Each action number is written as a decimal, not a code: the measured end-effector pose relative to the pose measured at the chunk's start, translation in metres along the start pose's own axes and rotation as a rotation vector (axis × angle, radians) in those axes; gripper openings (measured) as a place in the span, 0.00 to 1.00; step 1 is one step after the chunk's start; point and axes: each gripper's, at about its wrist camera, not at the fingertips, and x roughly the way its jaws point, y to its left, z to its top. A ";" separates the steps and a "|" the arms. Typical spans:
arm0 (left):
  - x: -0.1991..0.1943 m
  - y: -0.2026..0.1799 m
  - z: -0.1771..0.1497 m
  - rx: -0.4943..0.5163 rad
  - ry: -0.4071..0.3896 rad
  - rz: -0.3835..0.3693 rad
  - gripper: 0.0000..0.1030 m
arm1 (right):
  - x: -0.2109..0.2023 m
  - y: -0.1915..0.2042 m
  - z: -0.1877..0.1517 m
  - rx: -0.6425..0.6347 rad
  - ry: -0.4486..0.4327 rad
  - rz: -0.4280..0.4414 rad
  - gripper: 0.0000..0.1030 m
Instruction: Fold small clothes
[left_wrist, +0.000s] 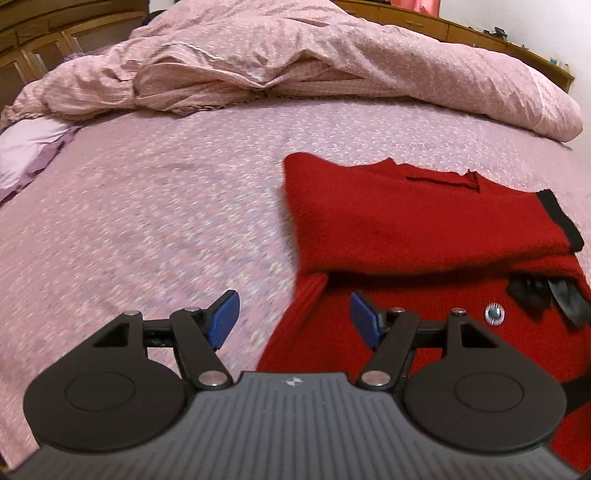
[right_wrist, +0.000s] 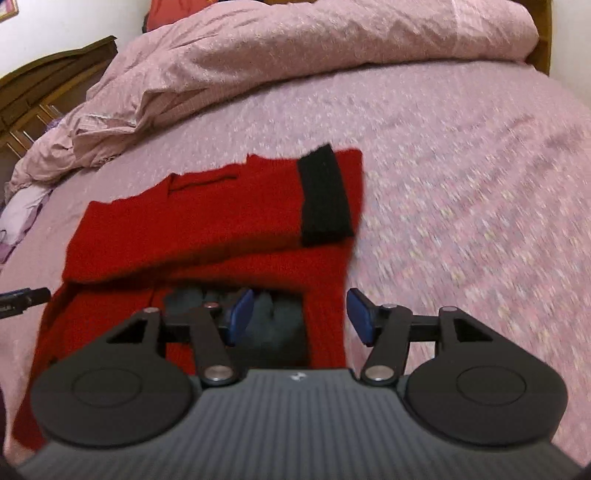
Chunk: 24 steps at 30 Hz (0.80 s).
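1. Left wrist view: your left gripper (left_wrist: 293, 319) is open, with nothing between the blue pads (left_wrist: 224, 318). The red sweater (left_wrist: 424, 229) lies ahead and to the right of it on the pink bedsheet (left_wrist: 166, 206); the sweater's left edge runs just under the gap of the jaws.
2. Right wrist view: your right gripper (right_wrist: 299, 317) is also open and it holds nothing. It hangs over the sweater's right edge, so the garment lies ahead and to the left.
3. One sleeve with a black cuff (right_wrist: 325, 195) is already folded across the upper part. The sweater's long axis runs from you toward the crumpled duvet (right_wrist: 295, 55).
4. I judge both hands are equally near, each at its own side of the near hem.
5. Free sheet lies left of the sweater and right of it; beyond it the duvet limits the room, but the gap looks enough for a fold away from you.
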 end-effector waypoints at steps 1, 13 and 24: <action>-0.005 0.003 -0.004 -0.003 0.001 0.005 0.69 | -0.005 -0.002 -0.004 0.006 0.009 0.007 0.57; -0.041 0.012 -0.058 0.071 0.047 0.012 0.69 | -0.051 -0.008 -0.054 -0.052 0.123 -0.001 0.57; -0.030 0.025 -0.078 0.045 0.166 -0.071 0.69 | -0.044 -0.027 -0.075 -0.025 0.347 0.127 0.57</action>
